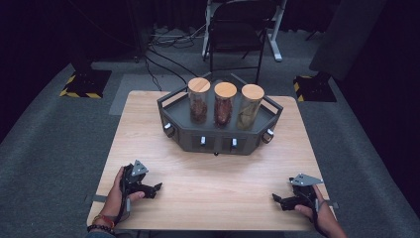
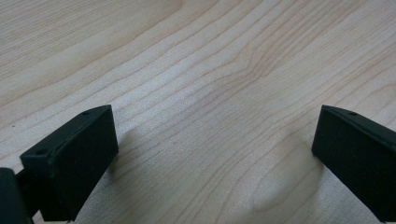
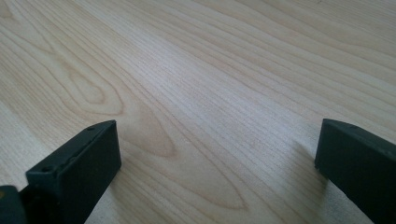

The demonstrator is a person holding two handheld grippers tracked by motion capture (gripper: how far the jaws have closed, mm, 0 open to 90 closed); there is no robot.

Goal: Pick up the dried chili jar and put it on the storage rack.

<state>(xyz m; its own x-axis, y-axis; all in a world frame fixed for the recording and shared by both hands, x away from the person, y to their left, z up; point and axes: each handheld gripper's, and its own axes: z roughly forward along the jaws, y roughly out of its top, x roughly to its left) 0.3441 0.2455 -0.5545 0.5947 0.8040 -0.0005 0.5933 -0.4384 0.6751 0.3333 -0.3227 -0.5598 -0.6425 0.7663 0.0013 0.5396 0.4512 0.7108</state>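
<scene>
A dark grey tray (image 1: 171, 106) stands at the table's far middle and holds three glass jars with wooden lids: left jar (image 1: 198, 100), middle jar (image 1: 224, 104), right jar (image 1: 250, 107). My left gripper (image 1: 154, 190) rests on the wood near the front left, held by a hand. Its jaws stand wide apart over bare wood in the left gripper view (image 2: 215, 154). My right gripper (image 1: 277, 200) rests near the front right, pointing inward. In the right gripper view its jaws (image 3: 217, 161) are open, nothing between them.
The wooden table (image 1: 208, 188) has bare room between the grippers and the tray. The tray's front carries small knobs (image 1: 202, 141). Behind the table stand a black folding chair (image 1: 236, 34), floor cables and two stands with yellow-black bases (image 1: 84, 82).
</scene>
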